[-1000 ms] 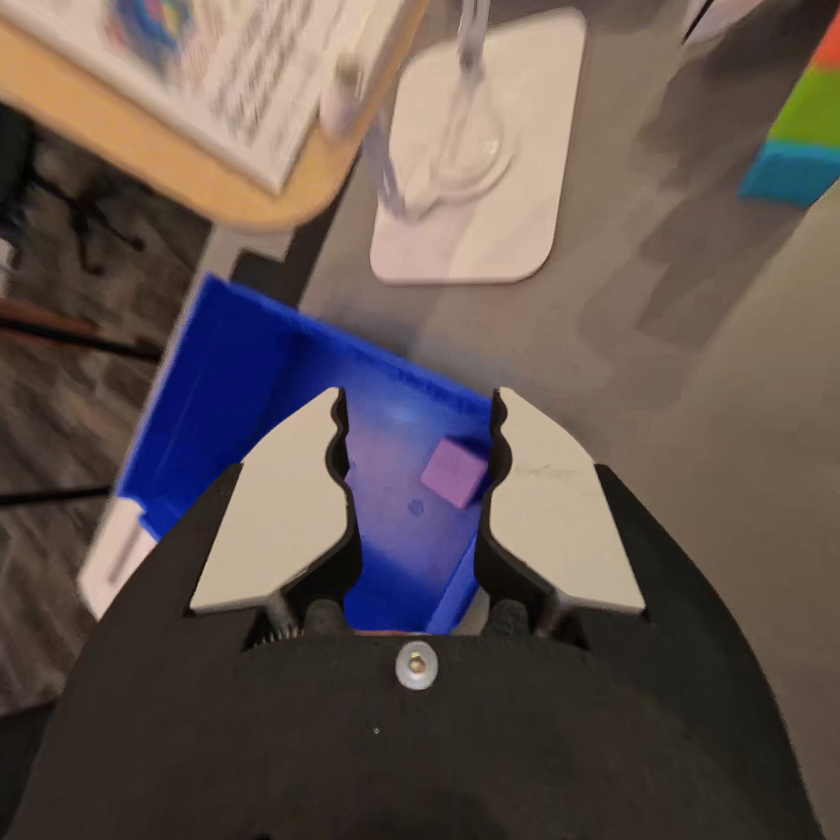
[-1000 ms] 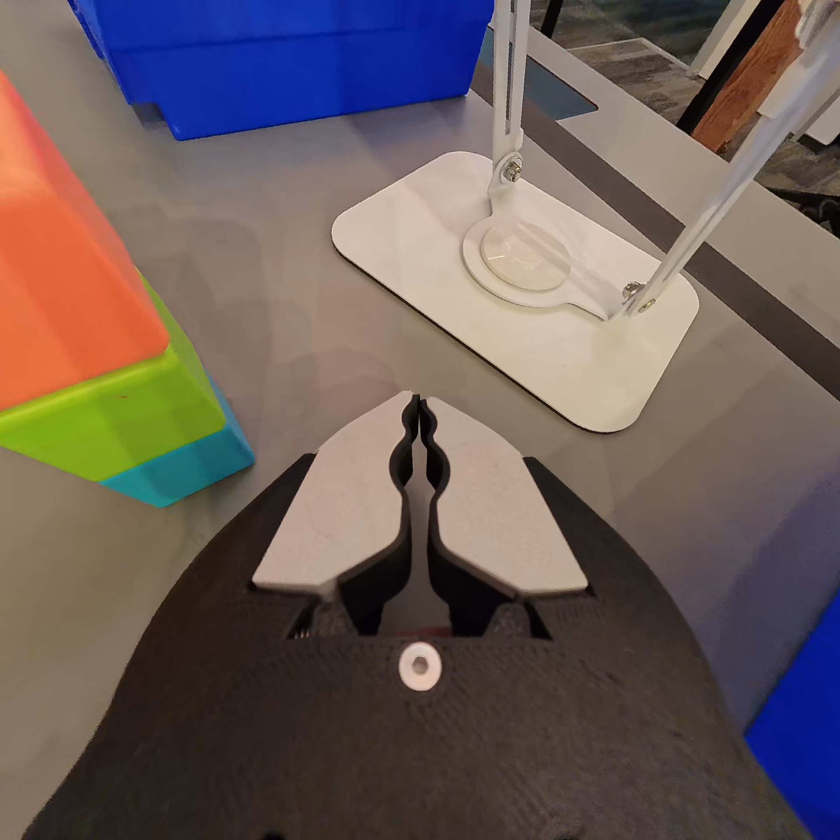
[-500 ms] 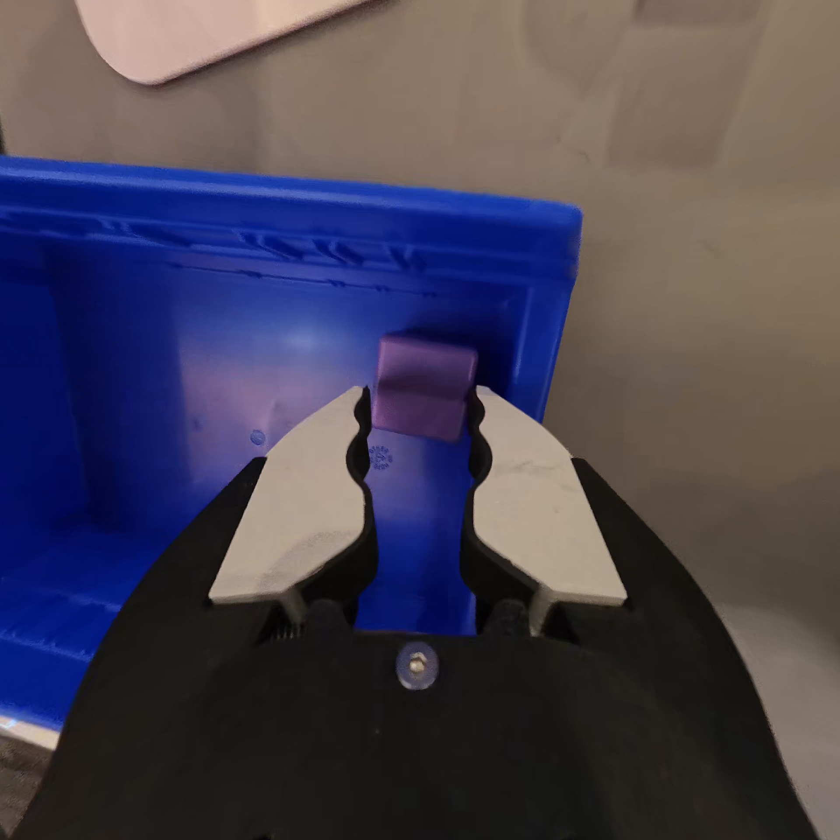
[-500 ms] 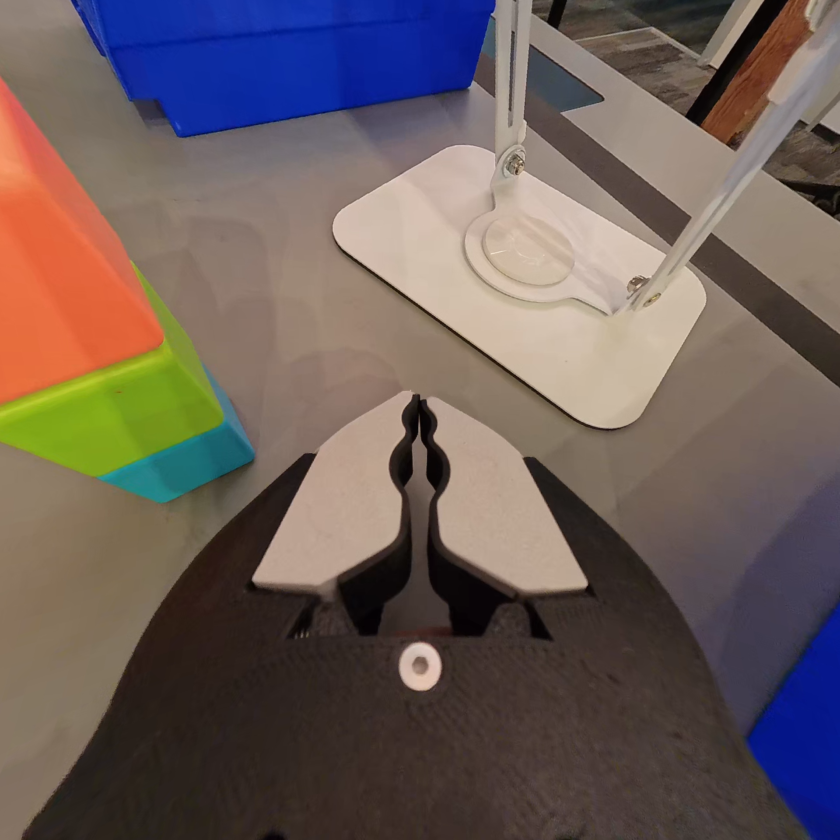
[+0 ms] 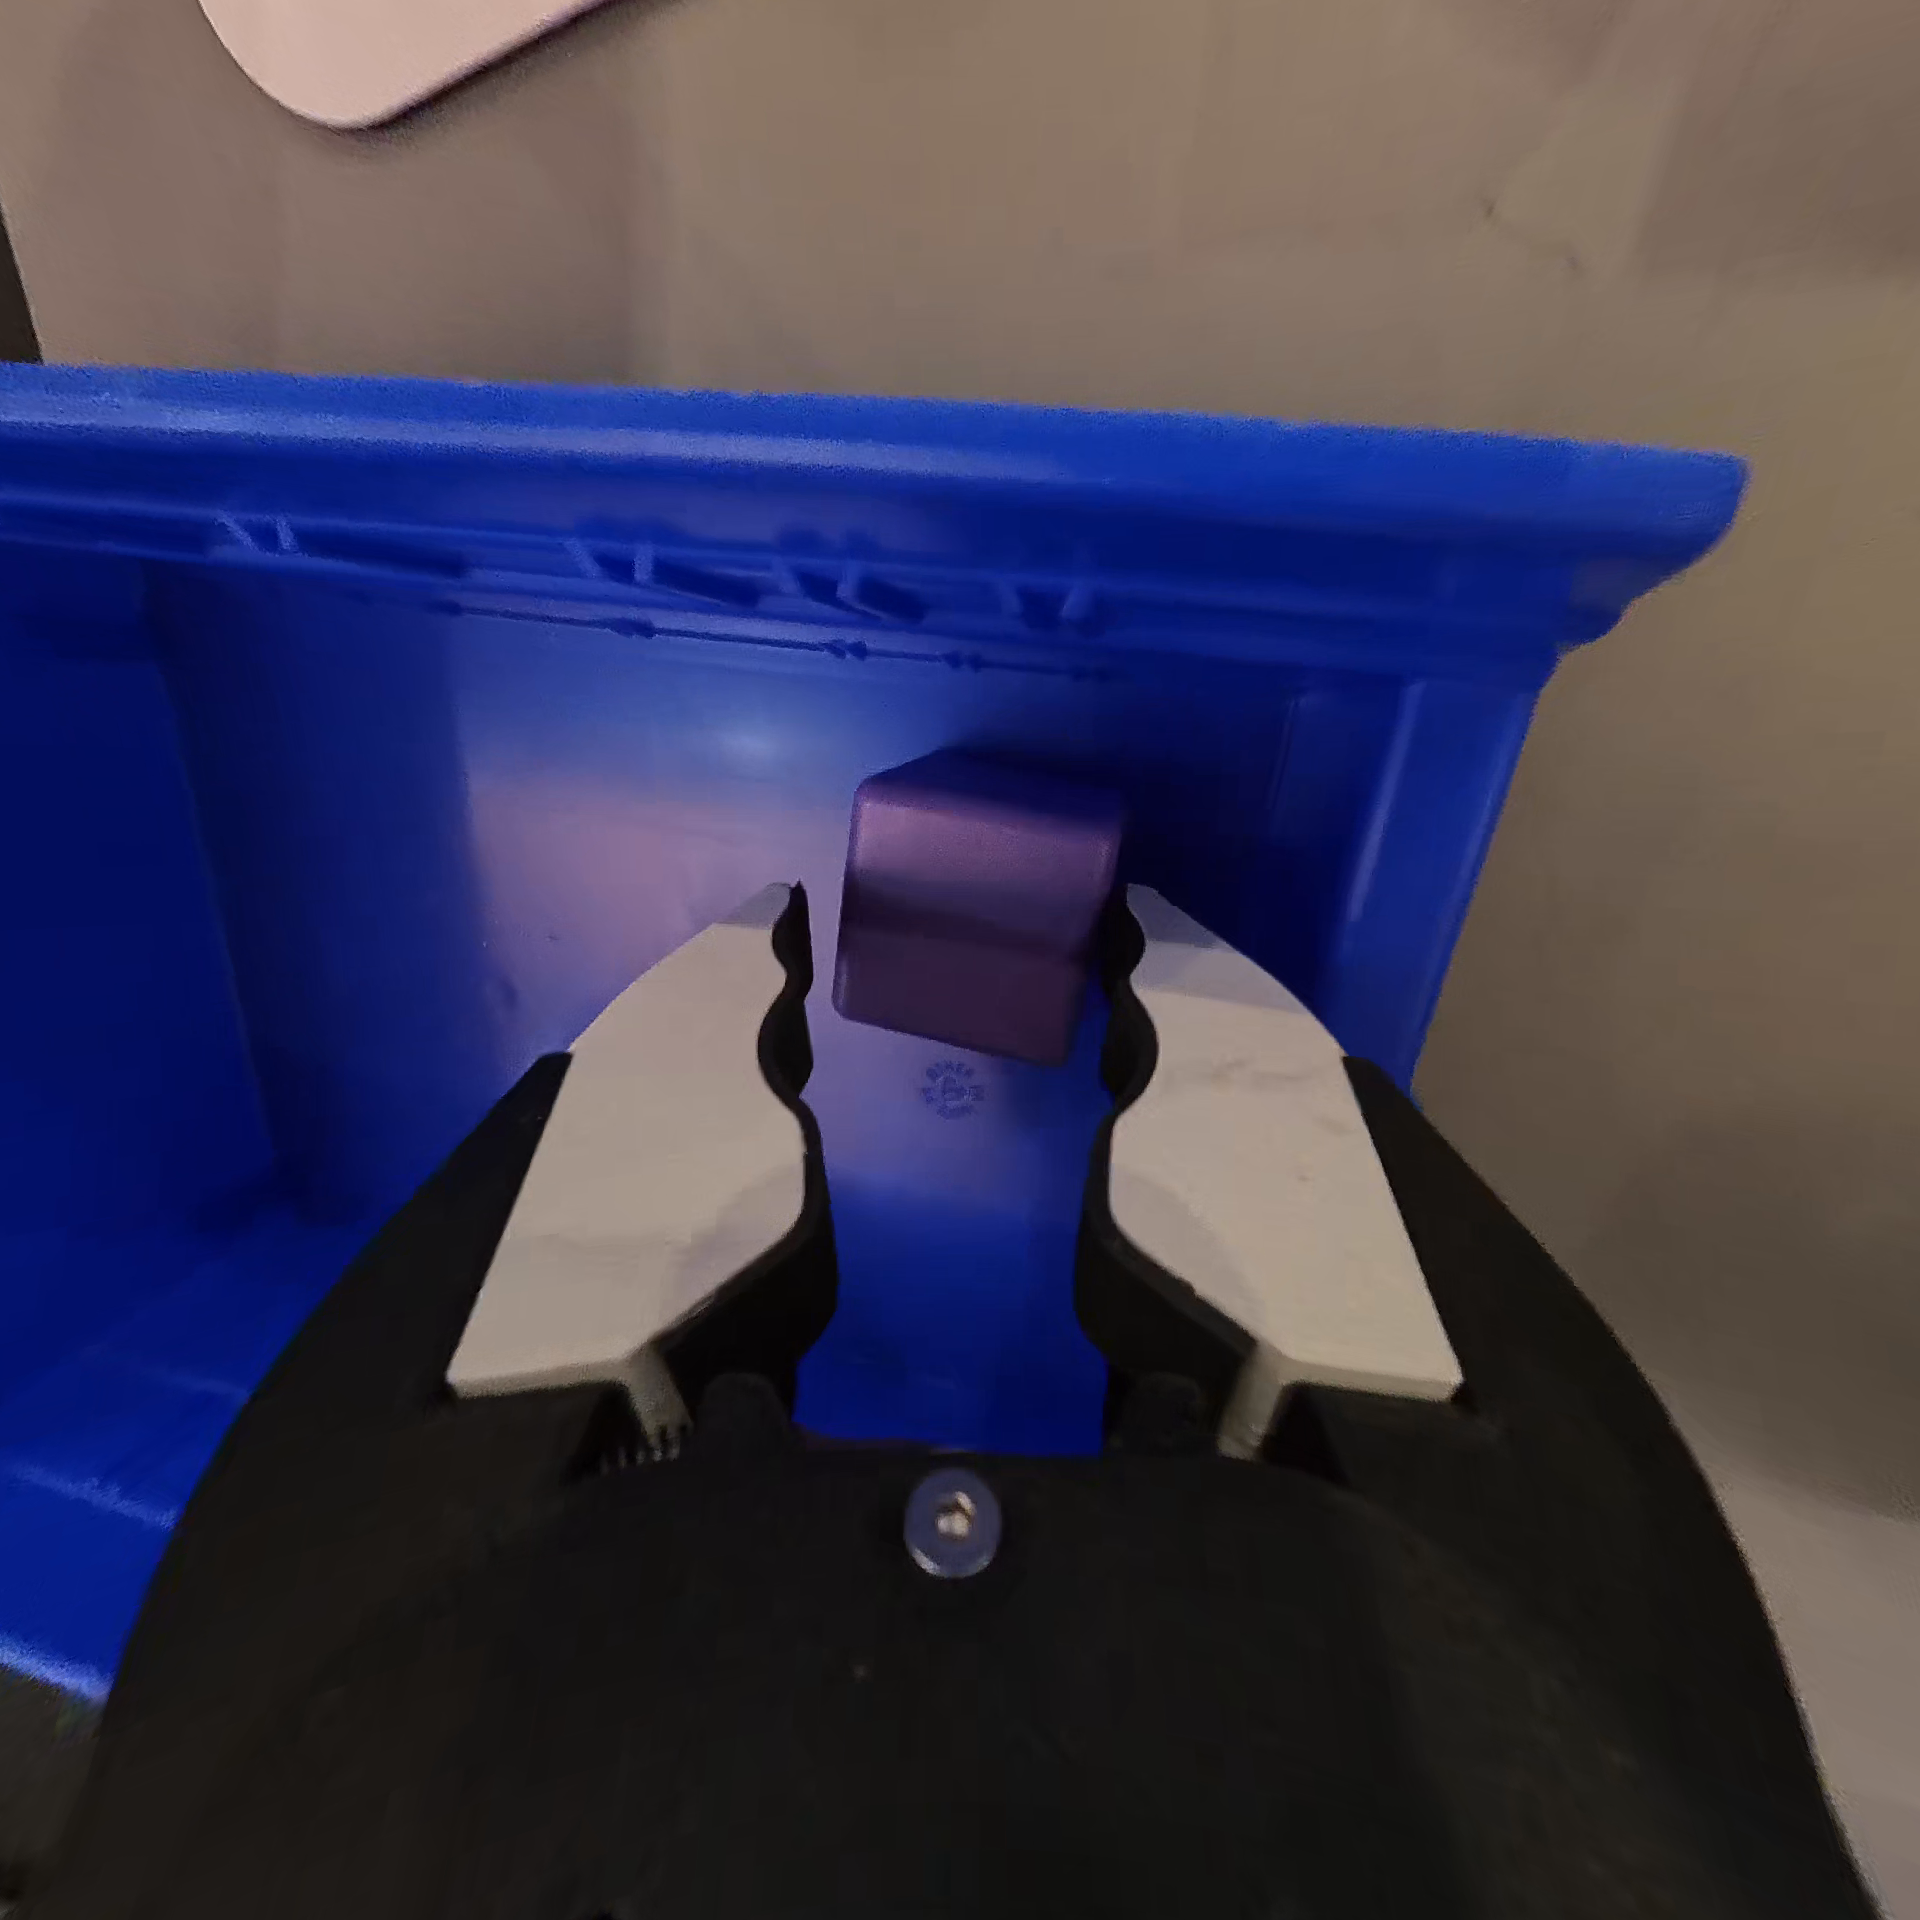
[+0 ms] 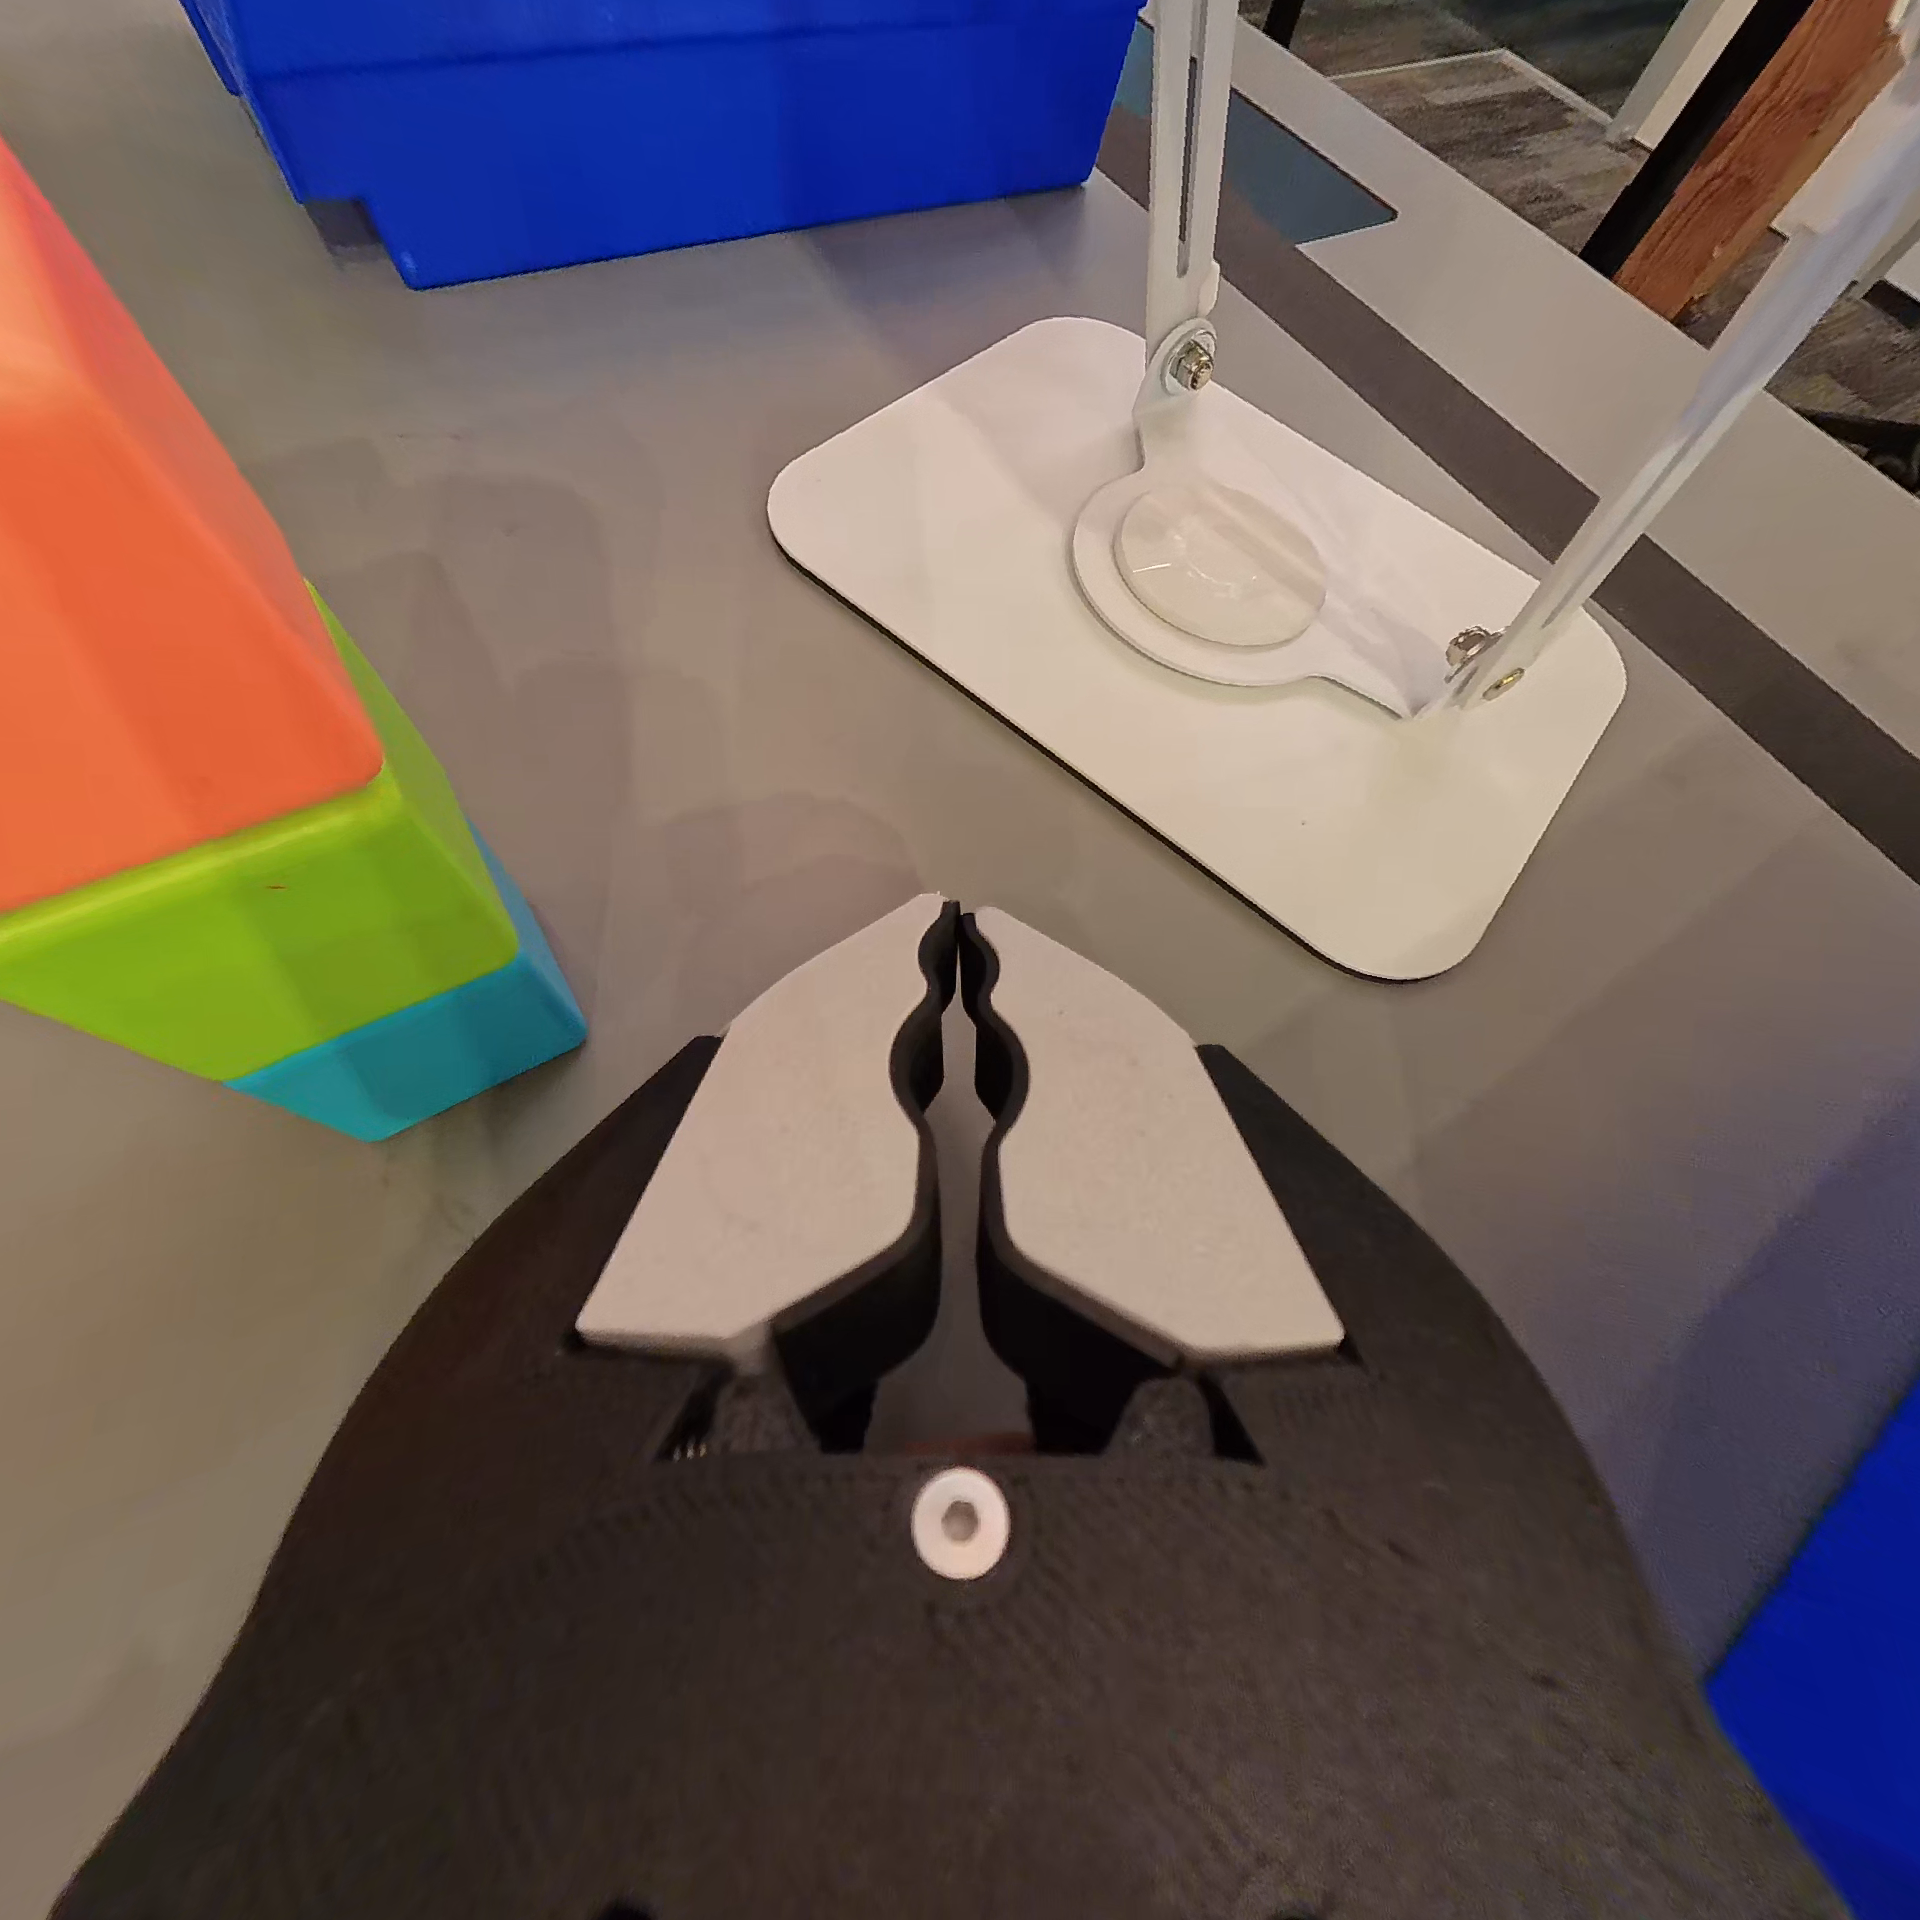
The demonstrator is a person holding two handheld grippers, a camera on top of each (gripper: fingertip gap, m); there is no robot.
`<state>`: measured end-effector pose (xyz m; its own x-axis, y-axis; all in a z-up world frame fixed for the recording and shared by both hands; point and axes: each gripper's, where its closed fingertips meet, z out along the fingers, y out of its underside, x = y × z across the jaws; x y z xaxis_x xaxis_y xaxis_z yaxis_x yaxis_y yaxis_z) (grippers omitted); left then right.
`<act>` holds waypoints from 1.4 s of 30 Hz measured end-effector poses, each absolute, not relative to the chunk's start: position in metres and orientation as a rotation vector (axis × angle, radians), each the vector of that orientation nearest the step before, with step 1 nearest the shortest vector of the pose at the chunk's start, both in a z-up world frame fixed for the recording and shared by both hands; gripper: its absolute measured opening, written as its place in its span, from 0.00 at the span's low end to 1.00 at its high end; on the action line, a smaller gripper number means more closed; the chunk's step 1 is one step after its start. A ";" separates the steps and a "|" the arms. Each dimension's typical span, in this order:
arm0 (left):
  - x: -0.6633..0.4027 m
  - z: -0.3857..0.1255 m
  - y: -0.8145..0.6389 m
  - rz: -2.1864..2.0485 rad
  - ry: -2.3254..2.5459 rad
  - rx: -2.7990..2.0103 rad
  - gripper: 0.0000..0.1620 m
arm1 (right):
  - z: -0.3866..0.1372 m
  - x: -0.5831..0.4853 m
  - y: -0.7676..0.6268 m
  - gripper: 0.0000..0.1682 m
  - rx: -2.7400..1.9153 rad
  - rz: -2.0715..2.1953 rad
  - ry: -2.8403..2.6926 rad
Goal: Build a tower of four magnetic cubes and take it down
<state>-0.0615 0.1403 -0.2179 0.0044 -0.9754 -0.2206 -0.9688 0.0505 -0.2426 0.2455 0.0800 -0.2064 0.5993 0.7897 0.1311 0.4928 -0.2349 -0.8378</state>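
A purple cube (image 5: 977, 914) lies inside a blue bin (image 5: 727, 499), near its right wall. My left gripper (image 5: 958, 904) is open, with its fingertips on either side of the cube. The right fingertip touches the cube and a slim gap shows at the left one. In the right wrist view a stack stands at the left: an orange cube (image 6: 156, 623) on a green cube (image 6: 260, 956) on a teal cube (image 6: 416, 1060). My right gripper (image 6: 956, 914) is shut and empty, just right of the stack's base.
A white stand base (image 6: 1247, 727) with two thin white arms sits on the grey table ahead of the right gripper; its corner shows in the left wrist view (image 5: 364, 52). A blue bin (image 6: 675, 135) stands at the back, and another blue edge (image 6: 1829, 1662) shows at lower right. One gripper's finger ends stand about 30 cm off the other's.
My left gripper dropped into the bin and its fingers came around the purple cube, narrowing and then widening slightly. The right gripper barely moved.
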 end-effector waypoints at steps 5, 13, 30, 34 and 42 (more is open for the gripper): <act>-0.061 -0.226 0.141 -0.037 2.031 -1.980 0.31 | -0.208 0.245 0.079 0.00 -1.895 0.388 -1.042; -0.046 -0.159 0.132 -0.156 1.832 -1.913 0.31 | -0.209 0.245 0.080 0.00 -1.904 0.386 -1.038; 0.193 -0.073 -0.002 -0.247 1.950 -1.730 0.30 | -0.207 0.246 0.078 0.00 -1.896 0.414 -1.035; 0.201 -0.094 0.006 -0.167 1.976 -1.811 0.30 | -0.209 0.245 0.077 0.00 -1.897 0.399 -1.056; 0.205 -0.091 0.004 -0.235 1.972 -1.788 0.38 | -0.209 0.244 0.076 0.00 -1.898 0.397 -1.063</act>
